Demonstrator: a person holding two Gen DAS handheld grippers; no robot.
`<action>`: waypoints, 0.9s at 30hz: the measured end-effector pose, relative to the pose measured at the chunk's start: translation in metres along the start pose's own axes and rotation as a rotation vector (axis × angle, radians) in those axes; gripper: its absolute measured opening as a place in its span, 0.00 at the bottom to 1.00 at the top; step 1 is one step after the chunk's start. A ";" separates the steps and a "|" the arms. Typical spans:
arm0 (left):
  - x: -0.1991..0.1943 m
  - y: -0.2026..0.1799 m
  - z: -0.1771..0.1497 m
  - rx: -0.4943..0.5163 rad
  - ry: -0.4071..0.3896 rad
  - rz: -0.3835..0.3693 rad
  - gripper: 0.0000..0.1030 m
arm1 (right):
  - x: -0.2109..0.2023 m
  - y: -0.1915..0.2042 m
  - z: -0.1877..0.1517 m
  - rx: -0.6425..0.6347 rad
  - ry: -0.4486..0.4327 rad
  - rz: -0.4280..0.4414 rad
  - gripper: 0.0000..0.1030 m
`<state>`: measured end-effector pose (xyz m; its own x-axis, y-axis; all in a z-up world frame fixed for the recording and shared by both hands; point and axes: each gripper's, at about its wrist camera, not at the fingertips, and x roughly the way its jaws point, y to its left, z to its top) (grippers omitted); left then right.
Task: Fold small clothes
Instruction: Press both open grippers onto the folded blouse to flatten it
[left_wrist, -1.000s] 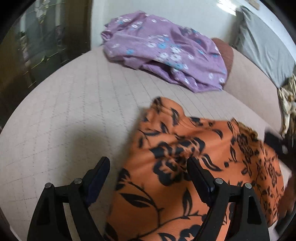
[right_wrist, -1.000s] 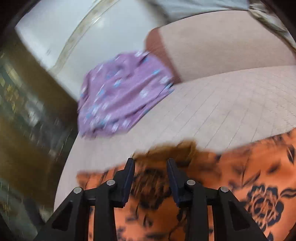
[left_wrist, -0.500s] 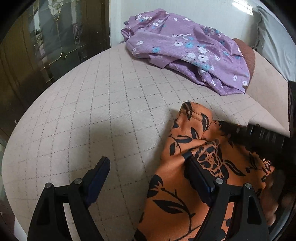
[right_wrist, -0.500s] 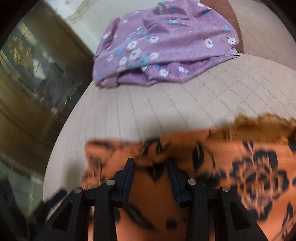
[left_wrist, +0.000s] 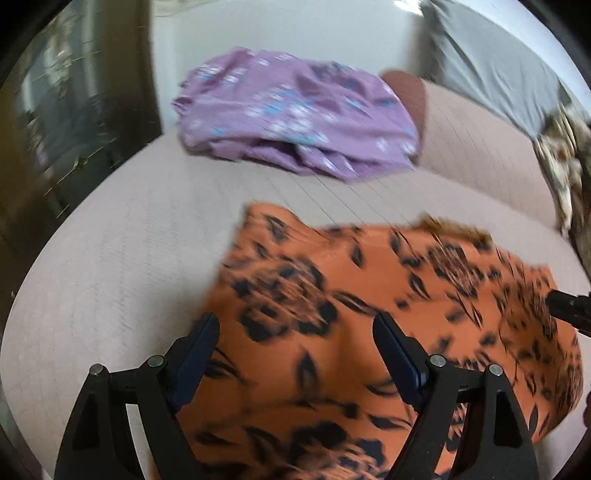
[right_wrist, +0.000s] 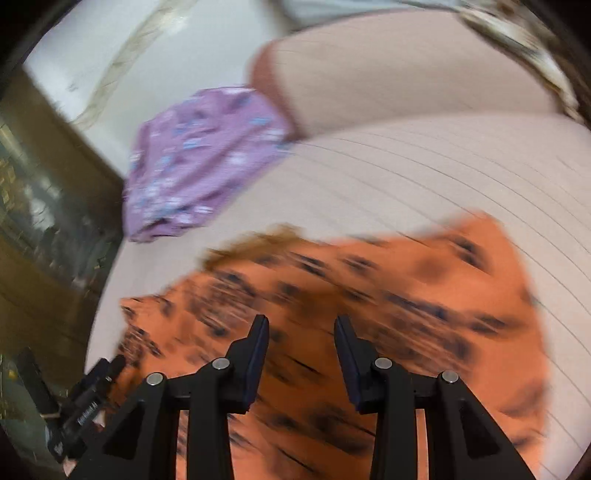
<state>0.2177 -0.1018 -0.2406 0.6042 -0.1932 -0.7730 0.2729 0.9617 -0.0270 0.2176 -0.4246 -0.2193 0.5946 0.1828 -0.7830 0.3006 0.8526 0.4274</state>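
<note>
We find a beige quilted cushion (left_wrist: 129, 258) serving as the work surface, its stitched lines running across it, with a raised beige bolster (left_wrist: 480, 147) behind and a white wall (left_wrist: 295, 33) beyond. A dark wood-and-glass cabinet (left_wrist: 55, 122) stands at the left edge. The orange cloth with black flowers (left_wrist: 332, 295) lies spread on the near part of the cushion; a purple flowered cloth (left_wrist: 295, 114) sits bunched at the far end, well apart from it. The left gripper (left_wrist: 295, 328) hangs over the orange cloth with its jaws wide apart and nothing between them. The right gripper (right_wrist: 301, 328) is above the same cloth, jaws partly apart, pads pressing on nothing. Both views are blurred. Only the left view shows a grey pillow (left_wrist: 498, 74) against the wall and a patterned fabric (left_wrist: 561, 162) at the right edge, and the right gripper's dark tip at the cloth's right side. Only the right view shows the left gripper from outside (right_wrist: 92, 391), at the cloth's left end.
</note>
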 end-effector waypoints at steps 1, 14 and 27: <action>0.002 -0.005 -0.002 0.010 0.018 0.005 0.83 | -0.006 -0.016 -0.007 0.022 0.015 -0.026 0.39; -0.012 -0.017 -0.048 0.149 0.082 0.186 0.84 | -0.052 -0.065 -0.065 0.062 0.078 -0.060 0.39; -0.027 -0.013 -0.039 0.086 0.025 0.110 0.84 | -0.059 -0.033 -0.079 -0.076 0.008 -0.035 0.40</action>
<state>0.1684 -0.1018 -0.2443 0.6152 -0.0820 -0.7841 0.2703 0.9562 0.1122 0.1140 -0.4245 -0.2229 0.5788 0.1559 -0.8004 0.2635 0.8931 0.3645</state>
